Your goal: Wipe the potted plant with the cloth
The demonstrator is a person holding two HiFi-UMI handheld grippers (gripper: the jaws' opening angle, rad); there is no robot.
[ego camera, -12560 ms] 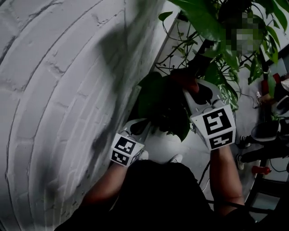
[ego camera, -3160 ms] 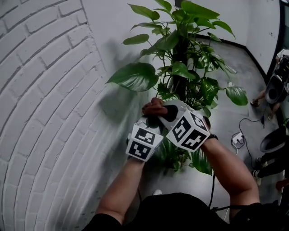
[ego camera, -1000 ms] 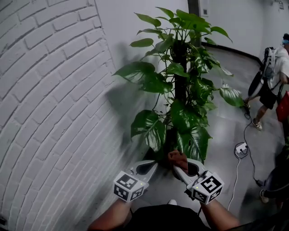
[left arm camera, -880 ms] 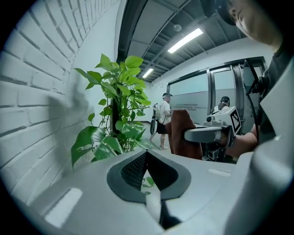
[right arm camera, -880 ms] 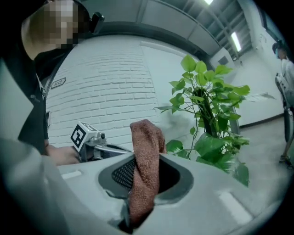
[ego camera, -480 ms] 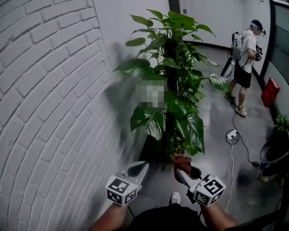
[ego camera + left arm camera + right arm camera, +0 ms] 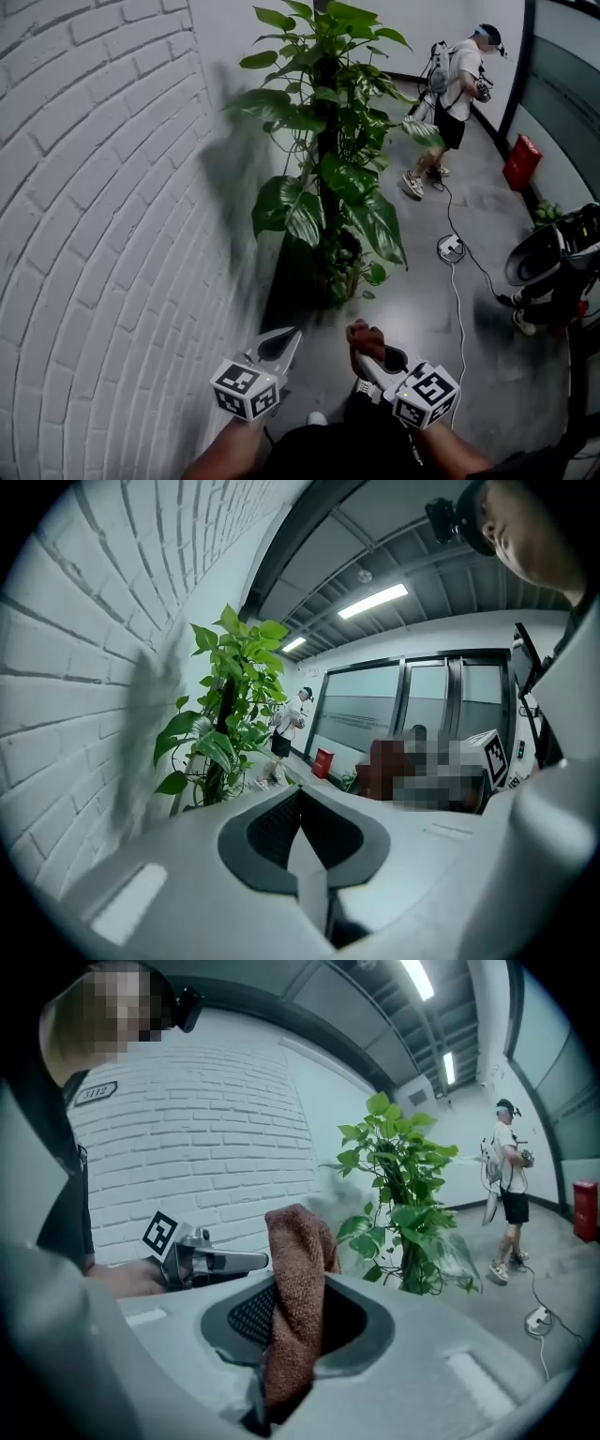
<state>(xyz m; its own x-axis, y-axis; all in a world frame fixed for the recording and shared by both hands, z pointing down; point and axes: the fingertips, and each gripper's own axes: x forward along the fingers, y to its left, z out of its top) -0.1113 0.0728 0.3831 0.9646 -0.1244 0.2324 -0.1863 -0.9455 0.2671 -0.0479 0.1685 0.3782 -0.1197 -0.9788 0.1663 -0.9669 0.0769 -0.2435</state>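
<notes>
Head view: potted plant (image 7: 328, 178) upright by brick wall (image 7: 94, 206), stem vertical, at 12 o'clock from both grippers, well apart.
Right gripper (image 7: 363, 347): jaws clamped on cloth (image 7: 298, 1279) (the wiping side).
Left gripper (image 7: 283, 345): jaws together, nothing between.

right gripper (image 7: 281, 1372) clamping cloth (image 7: 295, 1297), plant (image 7: 403, 1204) beyond

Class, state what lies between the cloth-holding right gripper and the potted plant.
Only bare grey floor; the head view shows the right gripper, shut on the cloth, short of the potted plant.
</notes>
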